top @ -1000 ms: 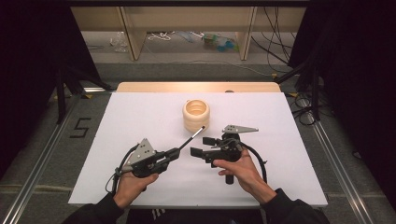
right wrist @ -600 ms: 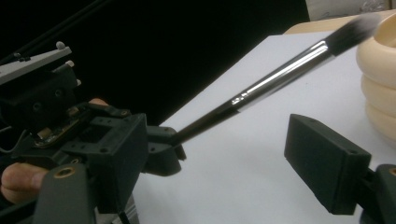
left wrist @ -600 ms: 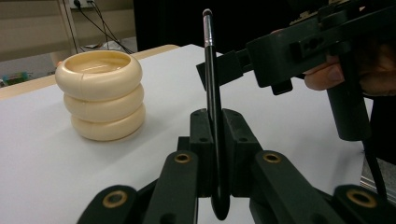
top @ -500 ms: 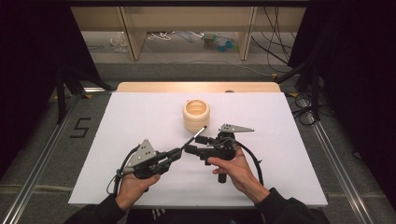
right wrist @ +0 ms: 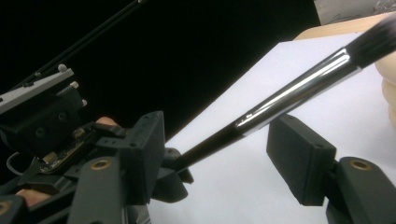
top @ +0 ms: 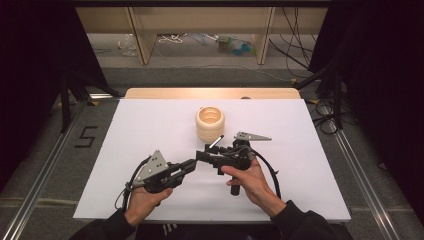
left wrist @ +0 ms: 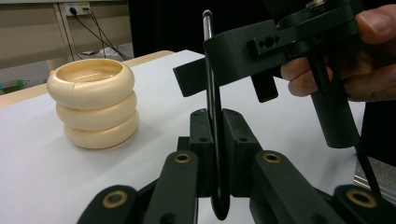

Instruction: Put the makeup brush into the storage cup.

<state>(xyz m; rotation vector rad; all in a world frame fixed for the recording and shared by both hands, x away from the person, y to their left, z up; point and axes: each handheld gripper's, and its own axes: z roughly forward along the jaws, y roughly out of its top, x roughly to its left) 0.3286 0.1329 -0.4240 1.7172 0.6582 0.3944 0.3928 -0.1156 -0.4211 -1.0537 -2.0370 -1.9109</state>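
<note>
A slim brush [top: 216, 142] with a black handle and silver ferrule [right wrist: 299, 88] points up toward a cream holder of three stacked rings [top: 210, 122]. My left gripper [top: 192, 162] is shut on the handle's lower end [left wrist: 211, 93]. My right gripper [top: 205, 155] faces it from the right. Its jaws have just been closing, and the brush runs between them. In the right gripper view a gap still shows between the ferrule and the right-hand pad [right wrist: 299, 154]. The holder [left wrist: 91, 105] stands upright on the white table, apart from both grippers.
The white table top [top: 310, 135] has a wooden strip [top: 210, 93] along its far edge. Metal rails run down both sides of the table. Shelving and cables lie on the floor beyond. A dark curtain hangs on each side.
My right gripper has shifted left toward the brush, and its jaws now straddle the brush. The left gripper and the holder have not moved.
</note>
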